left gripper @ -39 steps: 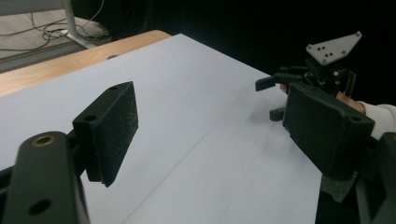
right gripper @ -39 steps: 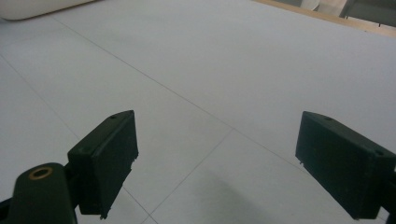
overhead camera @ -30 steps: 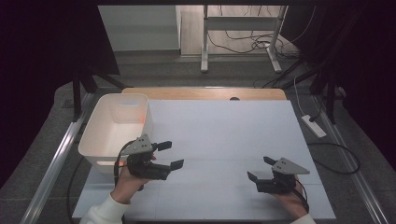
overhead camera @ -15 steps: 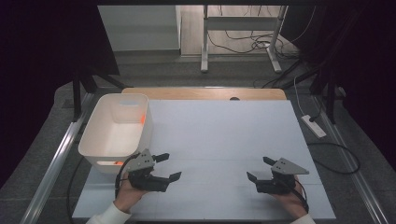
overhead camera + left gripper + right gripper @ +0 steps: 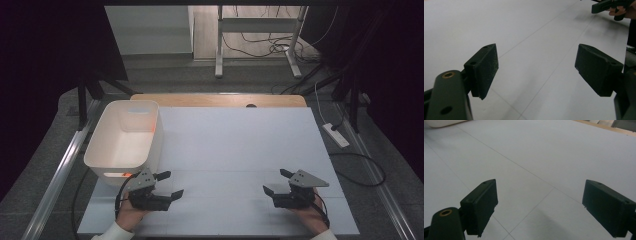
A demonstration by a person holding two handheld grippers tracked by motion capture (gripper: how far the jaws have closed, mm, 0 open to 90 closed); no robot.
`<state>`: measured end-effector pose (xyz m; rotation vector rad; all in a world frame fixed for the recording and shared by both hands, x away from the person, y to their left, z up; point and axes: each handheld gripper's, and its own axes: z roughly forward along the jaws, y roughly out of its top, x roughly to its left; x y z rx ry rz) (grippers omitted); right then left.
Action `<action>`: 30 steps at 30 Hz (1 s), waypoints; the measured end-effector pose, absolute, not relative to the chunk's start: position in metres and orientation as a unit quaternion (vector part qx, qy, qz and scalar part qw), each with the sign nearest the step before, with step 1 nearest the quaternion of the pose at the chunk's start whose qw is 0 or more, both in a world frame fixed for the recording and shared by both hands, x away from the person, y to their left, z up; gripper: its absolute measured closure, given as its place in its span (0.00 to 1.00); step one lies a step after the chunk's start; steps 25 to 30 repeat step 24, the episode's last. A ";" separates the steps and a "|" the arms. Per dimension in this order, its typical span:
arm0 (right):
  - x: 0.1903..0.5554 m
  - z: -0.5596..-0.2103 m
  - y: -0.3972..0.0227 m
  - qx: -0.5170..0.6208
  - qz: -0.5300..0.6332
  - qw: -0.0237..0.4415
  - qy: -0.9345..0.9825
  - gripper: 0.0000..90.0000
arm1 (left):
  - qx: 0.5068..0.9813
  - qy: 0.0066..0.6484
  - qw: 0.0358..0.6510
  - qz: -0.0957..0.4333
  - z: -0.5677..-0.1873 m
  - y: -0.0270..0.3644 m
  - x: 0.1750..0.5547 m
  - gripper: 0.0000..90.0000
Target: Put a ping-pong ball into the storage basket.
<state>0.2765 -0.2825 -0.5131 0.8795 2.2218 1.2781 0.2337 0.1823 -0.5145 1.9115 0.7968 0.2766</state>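
Both tongs, left (image 5: 169, 185) and right (image 5: 273, 183), wide open, empty. Risk: knocking bin (image 5: 126, 137) just behind left tongs when lifting.

left gripper (image 5: 169, 185) jaws apart, right gripper (image 5: 276, 182) jaws apart, both low

High view: overhead, facing forward and down across whole tabletop (image 5: 240, 145). Gripper views: low, close, skimming same tabletop between own tongs.
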 end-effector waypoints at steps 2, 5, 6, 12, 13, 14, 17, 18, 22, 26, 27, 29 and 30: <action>0.276 -0.513 -0.282 0.316 0.461 0.213 0.801 0.14 | 0.790 0.335 0.501 0.114 -0.518 0.186 0.233 0.22; 0.276 -0.513 -0.282 0.316 0.461 0.211 0.801 0.14 | 0.791 0.338 0.497 0.116 -0.521 0.189 0.232 0.23; 0.276 -0.513 -0.282 0.316 0.461 0.211 0.801 0.14 | 0.790 0.340 0.498 0.115 -0.522 0.189 0.232 0.23; 0.275 -0.513 -0.282 0.313 0.460 0.211 0.804 0.14 | 0.790 0.339 0.497 0.119 -0.522 0.190 0.232 0.23; 0.274 -0.513 -0.281 0.313 0.461 0.210 0.803 0.14 | 0.790 0.339 0.497 0.120 -0.522 0.189 0.232 0.23; 0.274 -0.513 -0.281 0.313 0.460 0.211 0.804 0.14 | 0.791 0.339 0.496 0.120 -0.523 0.189 0.232 0.23; 0.274 -0.513 -0.282 0.312 0.460 0.210 0.804 0.14 | 0.791 0.339 0.495 0.121 -0.523 0.189 0.232 0.24; 0.274 -0.513 -0.282 0.312 0.460 0.210 0.804 0.14 | 0.791 0.339 0.495 0.121 -0.523 0.189 0.232 0.24; 0.274 -0.513 -0.282 0.311 0.460 0.209 0.805 0.14 | 0.792 0.339 0.493 0.120 -0.523 0.188 0.232 0.23; 0.274 -0.513 -0.282 0.311 0.461 0.209 0.805 0.14 | 0.791 0.339 0.494 0.121 -0.523 0.188 0.232 0.23; 0.274 -0.513 -0.282 0.311 0.461 0.209 0.805 0.14 | 0.791 0.339 0.494 0.121 -0.523 0.188 0.232 0.23; 0.274 -0.513 -0.282 0.311 0.461 0.209 0.805 0.14 | 0.791 0.339 0.494 0.121 -0.523 0.188 0.232 0.23; 0.274 -0.513 -0.282 0.311 0.461 0.209 0.805 0.14 | 0.791 0.339 0.494 0.121 -0.523 0.188 0.232 0.23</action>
